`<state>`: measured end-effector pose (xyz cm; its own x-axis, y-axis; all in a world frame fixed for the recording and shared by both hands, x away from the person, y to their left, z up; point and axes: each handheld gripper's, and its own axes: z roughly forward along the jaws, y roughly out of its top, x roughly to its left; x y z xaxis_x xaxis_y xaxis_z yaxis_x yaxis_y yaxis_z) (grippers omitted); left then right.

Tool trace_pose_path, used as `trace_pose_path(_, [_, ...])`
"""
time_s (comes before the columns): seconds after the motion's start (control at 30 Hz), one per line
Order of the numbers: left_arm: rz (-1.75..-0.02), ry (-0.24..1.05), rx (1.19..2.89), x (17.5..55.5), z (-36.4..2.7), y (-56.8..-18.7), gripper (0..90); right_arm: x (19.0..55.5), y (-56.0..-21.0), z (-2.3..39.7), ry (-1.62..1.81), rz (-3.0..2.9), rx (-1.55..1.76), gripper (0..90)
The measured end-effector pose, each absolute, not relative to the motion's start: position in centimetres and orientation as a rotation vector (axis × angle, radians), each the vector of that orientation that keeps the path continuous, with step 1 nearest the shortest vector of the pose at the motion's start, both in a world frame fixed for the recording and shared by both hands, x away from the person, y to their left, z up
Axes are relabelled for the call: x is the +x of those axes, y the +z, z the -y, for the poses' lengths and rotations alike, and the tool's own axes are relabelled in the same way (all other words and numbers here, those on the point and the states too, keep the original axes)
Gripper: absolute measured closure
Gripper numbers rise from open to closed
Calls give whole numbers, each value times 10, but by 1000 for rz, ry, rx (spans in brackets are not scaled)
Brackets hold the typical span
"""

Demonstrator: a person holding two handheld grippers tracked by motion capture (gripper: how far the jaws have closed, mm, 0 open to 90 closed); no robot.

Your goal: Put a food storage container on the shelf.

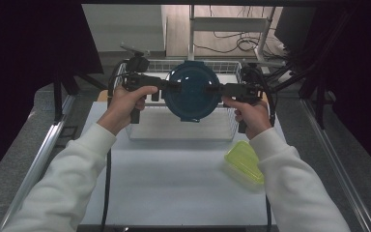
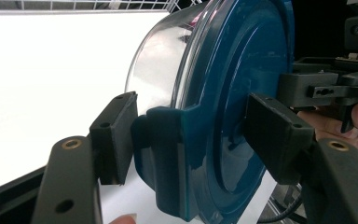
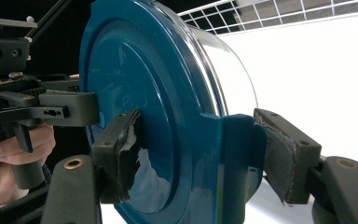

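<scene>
A person's left gripper point(image 1: 171, 87) and right gripper point(image 1: 214, 89) hold a round blue-lidded container point(image 1: 192, 91) between them above a white wire basket point(image 1: 145, 126) on the desk point(image 1: 174, 179). Each gripper's fingers are closed on a side latch of the lid, one finger on the lid's face, one behind. A yellow-green lidded box point(image 1: 244, 161) lies near the right sleeve.

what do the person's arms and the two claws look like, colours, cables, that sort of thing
Both arms wear long white sleeves. The left claw and right claw are black pistol-grip tools with blocky jaws on arms set with brass-coloured inserts. A black cable trails from the left claw. The right claw's pads look frayed and torn.
</scene>
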<state>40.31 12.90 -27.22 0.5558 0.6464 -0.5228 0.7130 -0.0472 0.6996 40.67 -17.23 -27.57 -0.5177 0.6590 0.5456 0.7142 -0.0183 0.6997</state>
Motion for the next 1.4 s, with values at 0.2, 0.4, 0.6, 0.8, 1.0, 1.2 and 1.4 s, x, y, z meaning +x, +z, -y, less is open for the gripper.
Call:
trace_pose_path(0.2, [-1142,-71,1733,411,-130,-268,363,416,-272,170,-1598,2152,-1515,337])
trace_pose_path(0.4, [-1143,-79,1734,418,-133,-266,363,424,-268,169,-1579,2169,-1505,338])
trace_pose_path(0.6, [-1147,-77,1727,423,-135,-264,363,431,-265,167,-1578,2174,-1502,339])
trace_pose_path(0.8, [-1154,-74,1727,430,-137,-262,363,439,-264,165,-1567,2165,-1500,339])
trace_pose_path(1.0, [-1161,-77,1720,440,-139,-263,363,450,-263,162,-1557,2169,-1500,339])
trace_pose_path(1.2, [-1161,-71,1714,449,-142,-262,363,460,-262,159,-1552,2169,-1495,339])
trace_pose_path(1.4, [-1175,-71,1707,457,-144,-261,363,470,-261,157,-1550,2161,-1490,340])
